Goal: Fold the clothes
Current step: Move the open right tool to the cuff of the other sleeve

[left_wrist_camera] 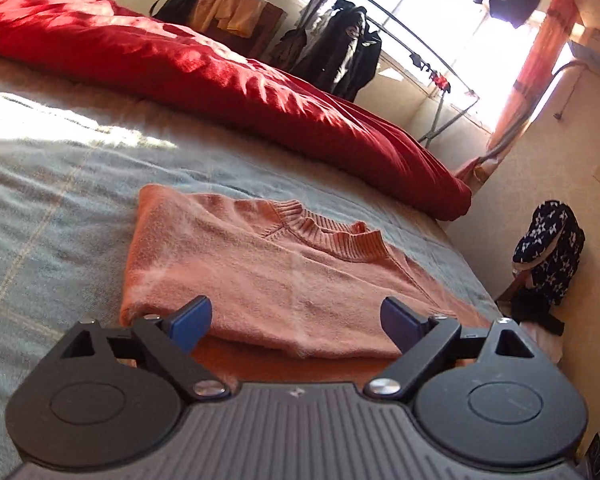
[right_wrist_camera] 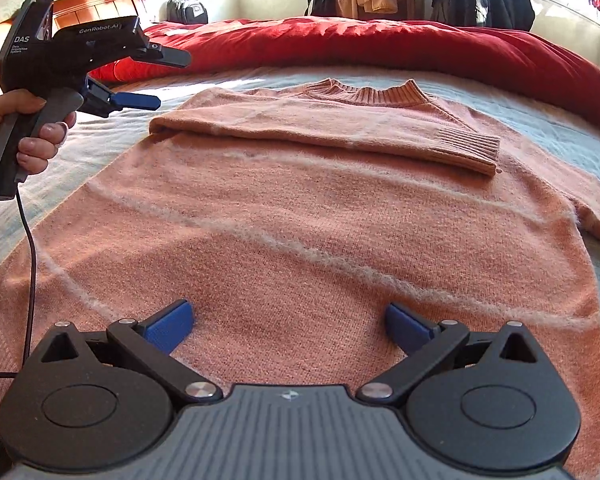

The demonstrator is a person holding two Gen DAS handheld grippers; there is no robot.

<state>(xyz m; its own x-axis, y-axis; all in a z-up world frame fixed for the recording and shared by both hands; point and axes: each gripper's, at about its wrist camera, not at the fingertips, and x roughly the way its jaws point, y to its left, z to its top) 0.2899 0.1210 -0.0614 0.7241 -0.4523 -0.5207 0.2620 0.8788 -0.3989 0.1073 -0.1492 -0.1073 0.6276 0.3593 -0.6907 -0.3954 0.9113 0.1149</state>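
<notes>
- Near hem of the sweater (right_wrist_camera: pixel 300 240) hidden behind the right gripper (right_wrist_camera: pixel 290 326) body, right sleeve cut off at the frame edge.
- Person's hand (right_wrist_camera: pixel 24 132) cropped at the left border, arm out of frame.
- Window (left_wrist_camera: pixel 452 12) blown out, nothing readable outside.
- Dark clothes on the rack (left_wrist_camera: pixel 348 52) too murky to identify.
- Red duvet (left_wrist_camera: pixel 180 64) running off both views.

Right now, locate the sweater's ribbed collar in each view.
Left wrist: ribbed collar sits right of centre, beyond the open jaws.
Right wrist: ribbed collar sits at top centre, far end of the sweater.
Shared landmark: the red duvet behind the collar.
</notes>
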